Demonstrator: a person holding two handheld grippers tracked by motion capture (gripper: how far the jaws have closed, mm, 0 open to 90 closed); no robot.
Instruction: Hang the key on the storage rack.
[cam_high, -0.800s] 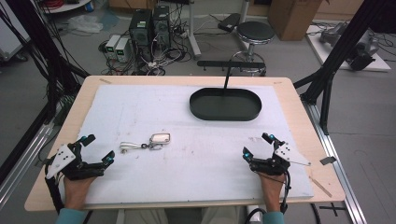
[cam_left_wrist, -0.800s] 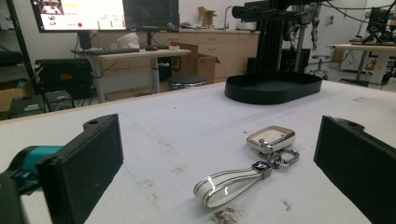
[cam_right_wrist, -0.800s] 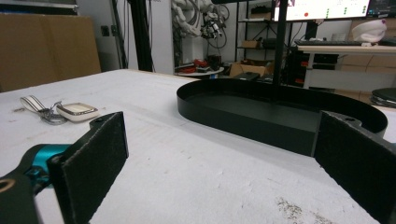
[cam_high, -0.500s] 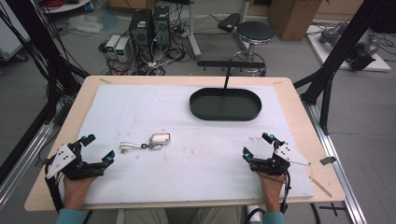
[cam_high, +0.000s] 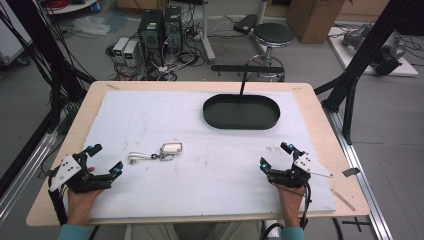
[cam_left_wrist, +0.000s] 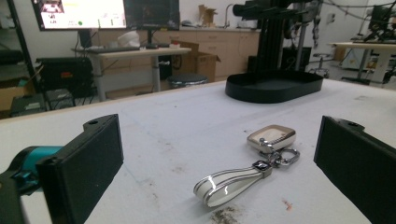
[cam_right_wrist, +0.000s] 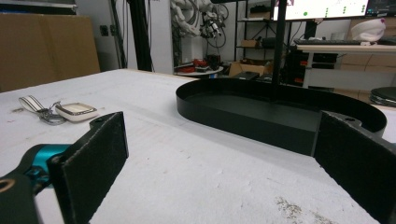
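Two grippers rest low on the white mat, both with jaws spread wide and nothing between them. Your left gripper (cam_high: 103, 161) sits just left of the key fob (cam_high: 156, 152) (a silver fob with a white strap loop), near it but not touching. Your right gripper (cam_high: 274, 156) is well to the right of the key fob. Beyond the fob stands the black oval tray (cam_high: 240, 121).

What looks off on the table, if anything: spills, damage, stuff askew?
Nothing serious. The key fob lies flat with its strap stretched out, intact. The black tray sits level and empty. Only oddity: small dirt smudges on the white mat near the strap. Left claw and right claw are open, touching nothing.
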